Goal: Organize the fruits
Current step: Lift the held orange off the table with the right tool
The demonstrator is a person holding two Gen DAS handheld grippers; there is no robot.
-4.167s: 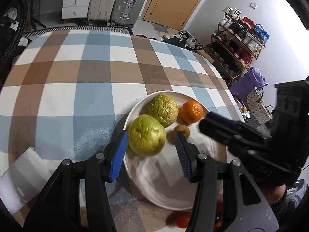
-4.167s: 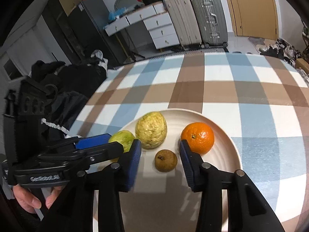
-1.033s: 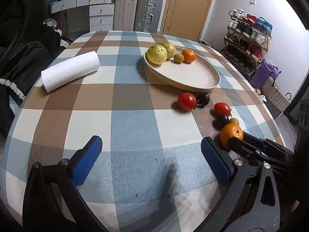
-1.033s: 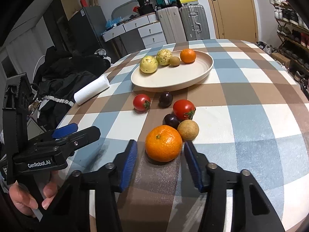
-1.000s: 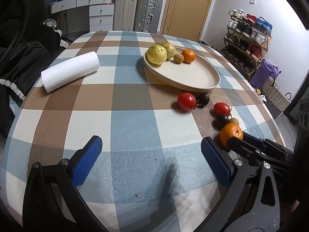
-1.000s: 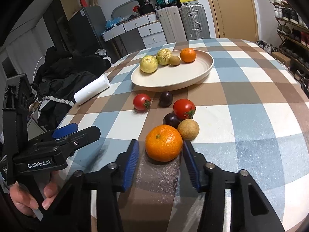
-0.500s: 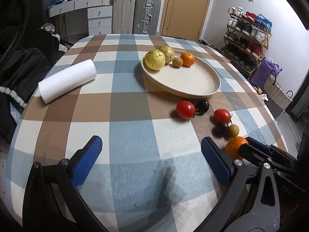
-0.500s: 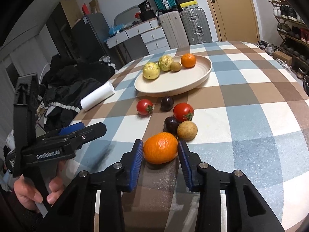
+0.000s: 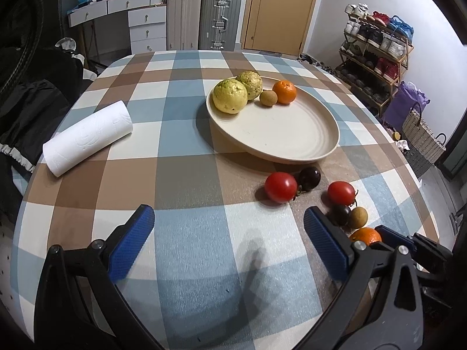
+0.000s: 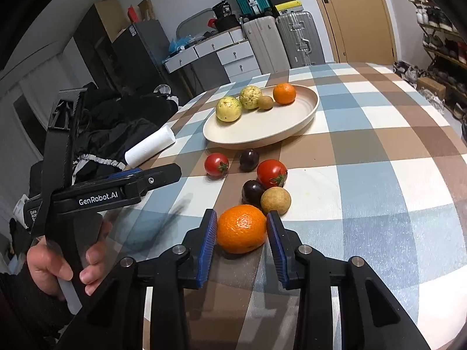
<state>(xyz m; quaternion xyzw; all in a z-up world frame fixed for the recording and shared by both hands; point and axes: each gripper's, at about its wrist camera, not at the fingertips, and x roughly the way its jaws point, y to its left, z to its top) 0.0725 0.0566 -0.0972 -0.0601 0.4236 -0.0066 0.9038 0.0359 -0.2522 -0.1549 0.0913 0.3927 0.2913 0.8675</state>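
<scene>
My right gripper (image 10: 241,234) is shut on an orange (image 10: 241,228), its blue pads touching both sides; the orange also shows in the left wrist view (image 9: 365,236). Just beyond it lie a brown longan (image 10: 275,200), two dark plums (image 10: 252,190), (image 10: 249,156) and two red tomatoes (image 10: 271,173), (image 10: 216,164) on the checked cloth. The cream plate (image 10: 303,116) holds two yellow-green guavas (image 10: 228,108), a kiwi (image 10: 265,102) and an orange (image 10: 284,93) at its far edge. My left gripper (image 9: 227,239) is wide open and empty above the cloth, left of the loose fruit.
A white paper towel roll (image 9: 87,137) lies at the table's left side. Dark clothes (image 9: 26,108) hang off the left edge. Suitcases (image 9: 221,19), drawers and a shoe rack (image 9: 376,52) stand beyond the round table.
My right gripper has closed onto the orange near the table's front. My left gripper has stayed wide open and pulled back a little.
</scene>
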